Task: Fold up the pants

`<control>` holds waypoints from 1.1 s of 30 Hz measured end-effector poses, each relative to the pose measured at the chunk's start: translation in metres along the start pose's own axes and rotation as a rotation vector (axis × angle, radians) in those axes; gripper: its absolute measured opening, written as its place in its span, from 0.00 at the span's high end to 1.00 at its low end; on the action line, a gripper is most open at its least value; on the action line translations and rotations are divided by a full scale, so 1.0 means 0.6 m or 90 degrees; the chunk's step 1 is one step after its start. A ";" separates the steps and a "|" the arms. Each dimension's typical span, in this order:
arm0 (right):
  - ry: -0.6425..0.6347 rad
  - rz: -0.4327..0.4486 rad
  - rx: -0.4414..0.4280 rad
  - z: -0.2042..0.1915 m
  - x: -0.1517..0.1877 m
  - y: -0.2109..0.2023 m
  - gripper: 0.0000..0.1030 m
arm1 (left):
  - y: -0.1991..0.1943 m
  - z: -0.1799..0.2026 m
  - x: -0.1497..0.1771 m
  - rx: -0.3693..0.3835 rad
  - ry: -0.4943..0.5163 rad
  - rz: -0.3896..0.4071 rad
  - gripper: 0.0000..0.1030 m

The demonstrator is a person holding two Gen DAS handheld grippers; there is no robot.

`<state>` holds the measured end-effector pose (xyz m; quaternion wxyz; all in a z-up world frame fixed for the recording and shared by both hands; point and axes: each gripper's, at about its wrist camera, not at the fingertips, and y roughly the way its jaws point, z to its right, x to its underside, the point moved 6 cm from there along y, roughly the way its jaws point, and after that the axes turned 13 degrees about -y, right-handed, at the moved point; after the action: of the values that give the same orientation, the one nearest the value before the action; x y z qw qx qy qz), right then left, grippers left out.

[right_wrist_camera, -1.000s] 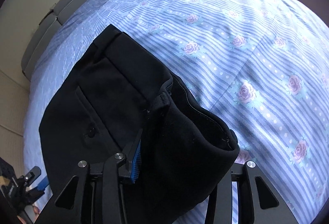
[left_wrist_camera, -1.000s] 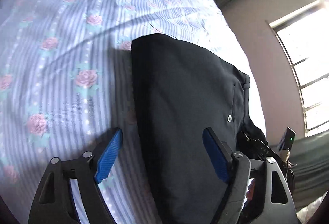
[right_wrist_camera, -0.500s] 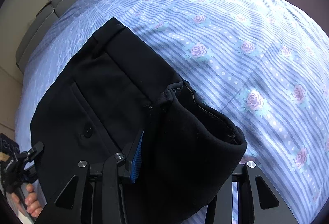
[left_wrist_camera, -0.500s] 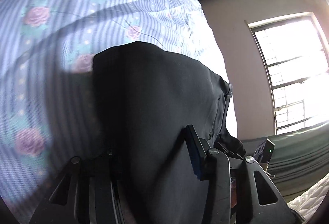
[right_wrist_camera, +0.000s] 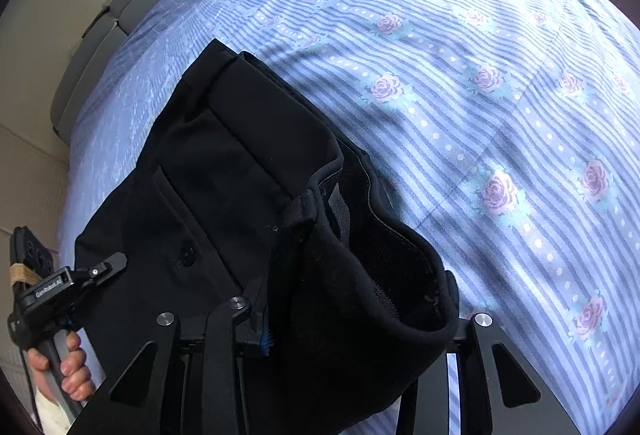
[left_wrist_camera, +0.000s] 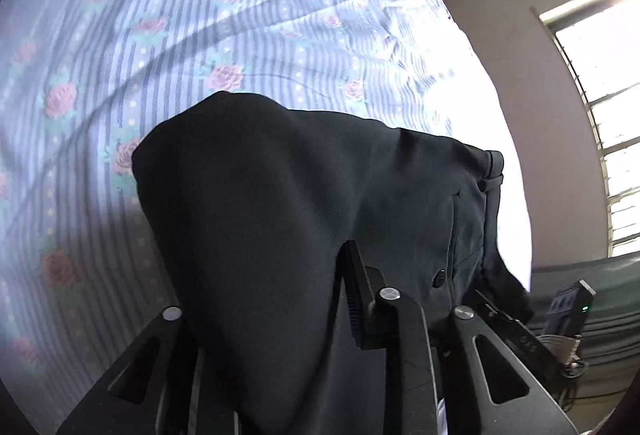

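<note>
The black pants (left_wrist_camera: 304, 203) lie folded on the bed, with a back pocket button (left_wrist_camera: 439, 280) near the waistband. My left gripper (left_wrist_camera: 276, 299) is shut on the folded edge of the pants and lifts it; the cloth hides the left finger. In the right wrist view the pants (right_wrist_camera: 224, 171) bulge up over my right gripper (right_wrist_camera: 352, 331), which is shut on the waistband end; only its left blue pad (right_wrist_camera: 265, 335) shows. The left gripper also shows in the right wrist view (right_wrist_camera: 80, 275), held by a hand.
The bed sheet (right_wrist_camera: 480, 83) is blue striped with pink roses and spreads far and right. A grey headboard (right_wrist_camera: 120, 7) stands at the far left. A window (left_wrist_camera: 616, 139) and wall lie right in the left wrist view.
My left gripper was open around the pants' edge a second ago; it has closed on the cloth and lifted it. My right gripper keeps its hold and has shifted slightly.
</note>
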<state>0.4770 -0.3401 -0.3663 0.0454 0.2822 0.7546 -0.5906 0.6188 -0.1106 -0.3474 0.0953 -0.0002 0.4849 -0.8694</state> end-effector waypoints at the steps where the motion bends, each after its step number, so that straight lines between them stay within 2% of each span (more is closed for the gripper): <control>1: 0.001 -0.005 -0.013 0.000 0.000 -0.006 0.68 | -0.008 0.012 0.005 -0.009 0.009 0.009 0.83; 4: -0.014 -0.008 -0.039 -0.009 -0.003 -0.035 0.73 | -0.043 0.046 0.026 -0.011 0.016 0.028 0.85; 9: -0.094 0.002 -0.062 -0.046 -0.012 -0.110 0.75 | -0.114 0.088 0.078 -0.015 0.023 0.049 0.86; 12: -0.123 0.003 -0.082 -0.059 -0.007 -0.163 0.75 | -0.172 0.098 0.116 -0.008 -0.001 0.067 0.86; 16: -0.162 0.000 -0.120 -0.067 0.007 -0.248 0.75 | -0.266 0.093 0.186 0.001 -0.049 0.102 0.86; 20: -0.217 -0.022 -0.153 -0.093 0.026 -0.322 0.75 | -0.368 0.094 0.276 -0.009 -0.082 0.153 0.86; 27: -0.338 -0.032 -0.208 -0.180 0.075 -0.434 0.75 | -0.527 0.041 0.406 -0.019 -0.142 0.248 0.86; 33: -0.427 -0.032 -0.248 -0.305 0.149 -0.490 0.75 | -0.643 -0.068 0.490 -0.061 -0.197 0.292 0.86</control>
<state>0.3098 -0.1809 -0.0930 0.3280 0.0411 0.8025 -0.4966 0.2626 0.0724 -0.0708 0.3625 -0.0276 0.4924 -0.7908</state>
